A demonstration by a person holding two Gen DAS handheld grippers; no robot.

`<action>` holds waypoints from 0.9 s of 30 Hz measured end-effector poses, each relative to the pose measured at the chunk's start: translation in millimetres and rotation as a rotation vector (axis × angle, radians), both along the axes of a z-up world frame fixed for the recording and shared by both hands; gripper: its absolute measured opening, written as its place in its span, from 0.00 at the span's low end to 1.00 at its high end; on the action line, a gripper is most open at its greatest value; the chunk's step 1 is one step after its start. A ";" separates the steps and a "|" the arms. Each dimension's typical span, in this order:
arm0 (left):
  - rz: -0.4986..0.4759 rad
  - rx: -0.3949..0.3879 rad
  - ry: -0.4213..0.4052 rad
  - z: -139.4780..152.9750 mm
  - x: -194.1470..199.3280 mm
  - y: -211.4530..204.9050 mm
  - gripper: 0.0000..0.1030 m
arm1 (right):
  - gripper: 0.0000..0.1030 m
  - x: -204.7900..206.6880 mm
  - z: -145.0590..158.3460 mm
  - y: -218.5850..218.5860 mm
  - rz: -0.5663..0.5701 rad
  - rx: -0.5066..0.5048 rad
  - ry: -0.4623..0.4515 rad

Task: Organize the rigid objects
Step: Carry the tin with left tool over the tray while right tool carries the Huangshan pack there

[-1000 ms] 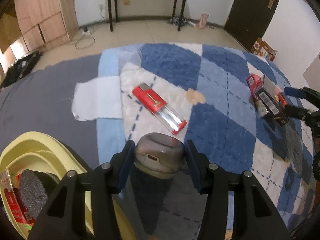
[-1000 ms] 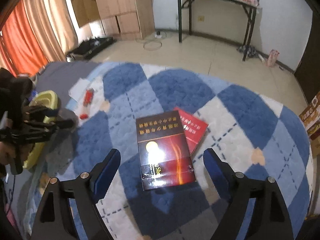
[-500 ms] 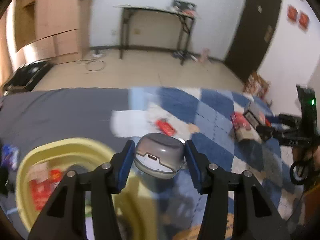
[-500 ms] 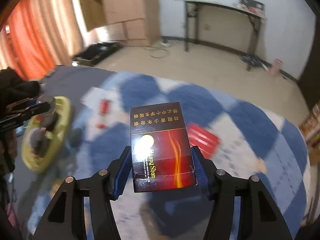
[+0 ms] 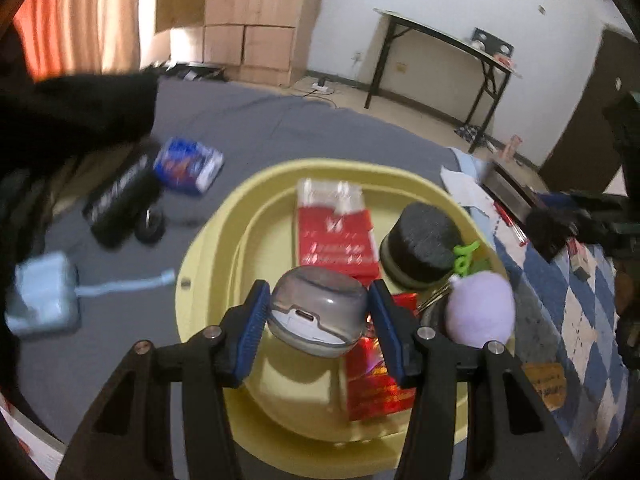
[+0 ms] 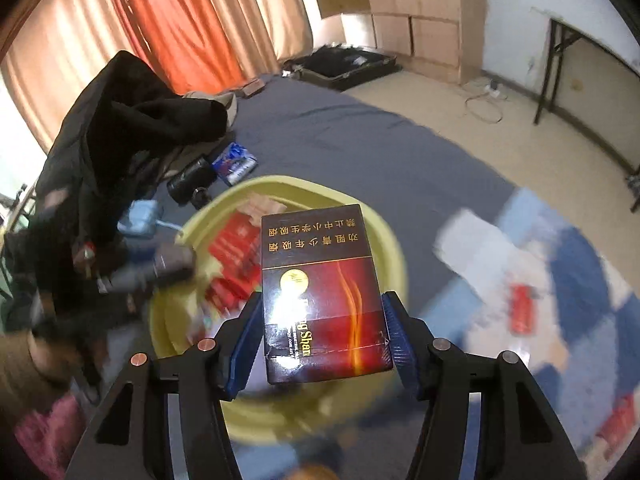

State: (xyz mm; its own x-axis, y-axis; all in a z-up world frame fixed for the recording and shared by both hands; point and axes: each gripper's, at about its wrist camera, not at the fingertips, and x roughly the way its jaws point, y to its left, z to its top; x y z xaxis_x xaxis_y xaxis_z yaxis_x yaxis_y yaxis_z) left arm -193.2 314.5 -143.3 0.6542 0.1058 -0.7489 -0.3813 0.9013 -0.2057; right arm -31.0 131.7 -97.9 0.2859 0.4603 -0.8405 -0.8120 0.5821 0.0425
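Observation:
My left gripper [image 5: 318, 320] is shut on a grey and white earbud case [image 5: 318, 314] and holds it over the yellow basin [image 5: 208, 256]. Inside the basin lie a red and white packet [image 5: 336, 236], a black round sponge [image 5: 420, 240], a lilac plush ball [image 5: 480, 308] and a shiny red packet [image 5: 376, 384]. My right gripper [image 6: 324, 340] is shut on a dark red cigarette carton [image 6: 320, 292], hanging above the near side of the yellow basin [image 6: 392, 248]. In the right wrist view the left gripper [image 6: 172, 264] appears blurred over the basin's left side.
On the grey sheet left of the basin lie a blue packet [image 5: 188, 166], a black cylinder [image 5: 120, 204], a pale blue box with a cord [image 5: 44, 292] and a heap of dark clothes [image 6: 120, 136]. A red lighter box [image 6: 524, 312] and white paper [image 6: 476, 244] rest on the blue checked rug.
Both grippers swung left from the checked rug to the yellow basin. The right gripper closed on the dark red carton and lifted it off the rug. The left kept the earbud case.

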 end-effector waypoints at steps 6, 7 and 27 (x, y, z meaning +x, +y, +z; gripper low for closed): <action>-0.049 -0.003 0.018 -22.8 1.0 -4.2 0.51 | 0.56 20.5 -24.1 45.9 0.037 -0.104 -0.004; -0.033 -0.017 0.018 -26.9 -1.1 0.6 0.51 | 0.56 21.7 -30.0 50.3 0.041 -0.122 -0.005; -0.056 0.091 -0.059 -16.4 -10.0 -12.1 0.96 | 0.84 10.4 -45.3 59.9 0.022 -0.102 -0.009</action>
